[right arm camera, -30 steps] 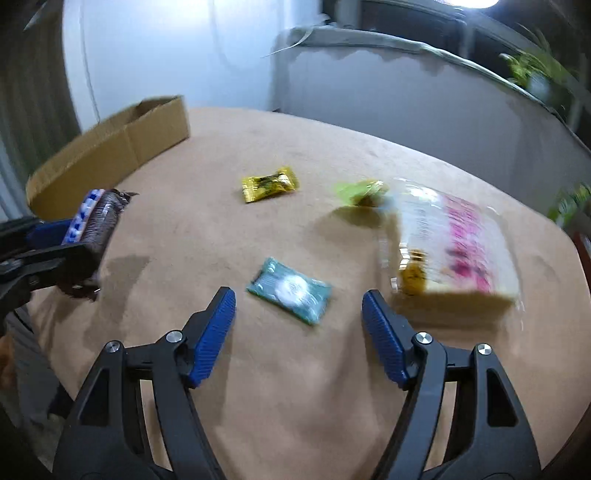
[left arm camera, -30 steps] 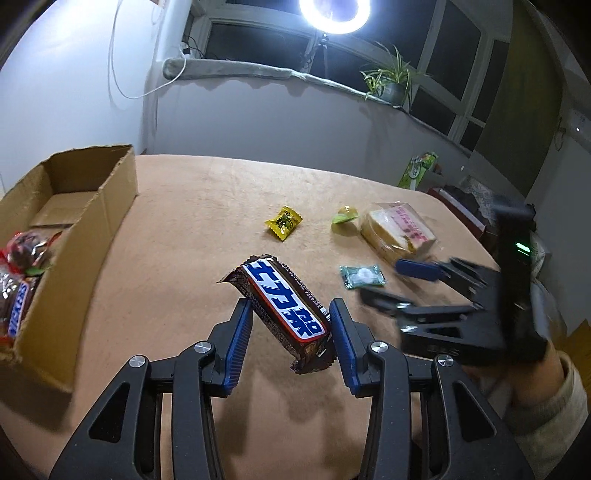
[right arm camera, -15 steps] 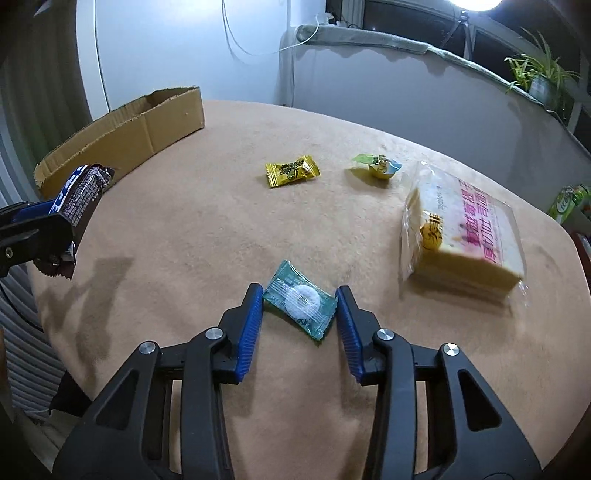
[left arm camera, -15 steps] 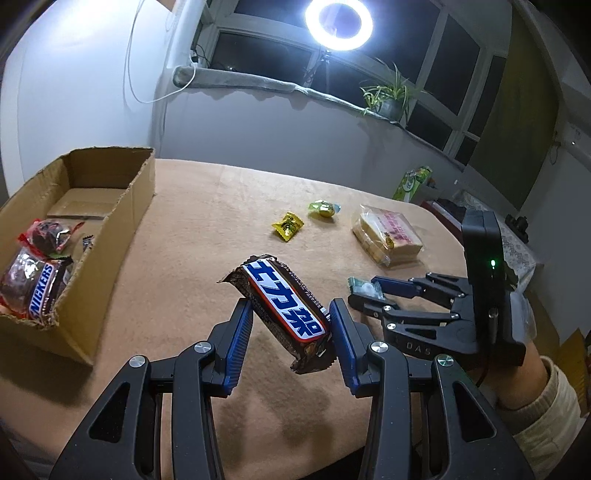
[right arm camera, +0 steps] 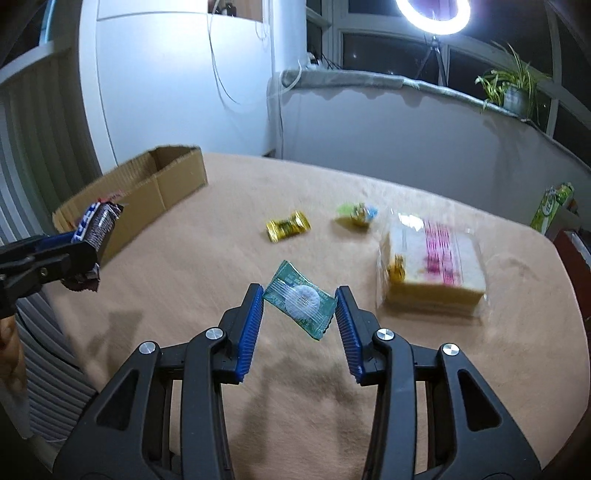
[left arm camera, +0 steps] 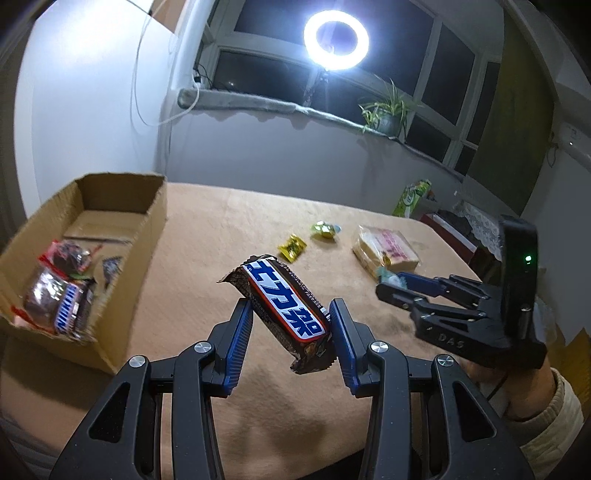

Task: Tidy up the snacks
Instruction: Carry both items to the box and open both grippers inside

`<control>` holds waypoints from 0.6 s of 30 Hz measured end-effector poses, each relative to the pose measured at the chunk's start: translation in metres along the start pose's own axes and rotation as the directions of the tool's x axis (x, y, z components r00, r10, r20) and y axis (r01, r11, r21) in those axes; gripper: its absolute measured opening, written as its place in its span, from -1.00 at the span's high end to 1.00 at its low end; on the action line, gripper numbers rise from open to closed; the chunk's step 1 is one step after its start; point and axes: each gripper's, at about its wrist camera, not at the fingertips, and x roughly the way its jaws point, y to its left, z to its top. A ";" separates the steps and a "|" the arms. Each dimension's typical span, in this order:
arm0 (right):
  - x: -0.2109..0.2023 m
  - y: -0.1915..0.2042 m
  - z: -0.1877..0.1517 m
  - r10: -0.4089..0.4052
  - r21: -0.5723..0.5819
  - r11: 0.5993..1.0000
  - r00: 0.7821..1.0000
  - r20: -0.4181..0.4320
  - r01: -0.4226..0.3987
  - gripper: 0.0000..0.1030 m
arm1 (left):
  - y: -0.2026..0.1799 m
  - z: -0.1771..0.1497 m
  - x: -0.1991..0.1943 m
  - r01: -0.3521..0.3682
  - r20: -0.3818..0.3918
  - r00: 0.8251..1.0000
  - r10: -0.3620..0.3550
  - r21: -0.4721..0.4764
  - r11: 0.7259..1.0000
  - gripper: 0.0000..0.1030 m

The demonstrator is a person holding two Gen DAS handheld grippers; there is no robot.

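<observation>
My left gripper [left arm camera: 291,317] is shut on a brown chocolate bar [left arm camera: 280,302] with a blue and white label, held above the tan table [left arm camera: 207,236]. At the left stands an open cardboard box [left arm camera: 122,236] with several snack bars inside. My right gripper [right arm camera: 300,306] is shut on a small teal sachet [right arm camera: 300,304] with a white disc, lifted off the table. In the left wrist view the right gripper [left arm camera: 391,282] hangs to the right of the bar. In the right wrist view the left gripper [right arm camera: 86,242] with its bar is at the far left, near the box [right arm camera: 155,184].
On the table lie a yellow candy [right arm camera: 288,226], a green-wrapped candy [right arm camera: 356,213] and a clear pack of cake slices [right arm camera: 432,266]. A green carton [left arm camera: 412,197] stands past the far right edge. A ring light [left arm camera: 336,35] and a potted plant [left arm camera: 386,114] sit at the window.
The right gripper closed on the teal sachet and lifted it off the table. The left gripper rose with the chocolate bar, bringing more of the box into view.
</observation>
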 end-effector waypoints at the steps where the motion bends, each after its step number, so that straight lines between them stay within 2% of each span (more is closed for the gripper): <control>1: -0.001 0.003 0.004 0.007 -0.002 1.000 1.000 0.009 -0.007 0.19 | 0.002 0.001 -0.002 -0.007 0.007 1.000 0.007 -0.001 1.000 0.19; 9: 0.010 0.048 0.034 0.074 -0.066 0.995 0.996 0.045 -0.071 0.19 | 0.034 0.007 -0.022 -0.085 0.052 0.995 0.087 -0.042 0.995 0.20; 18: 0.051 0.130 0.072 0.206 -0.157 0.968 0.978 0.036 -0.198 0.18 | 0.098 0.009 -0.039 -0.198 0.070 0.976 0.208 -0.119 0.973 0.19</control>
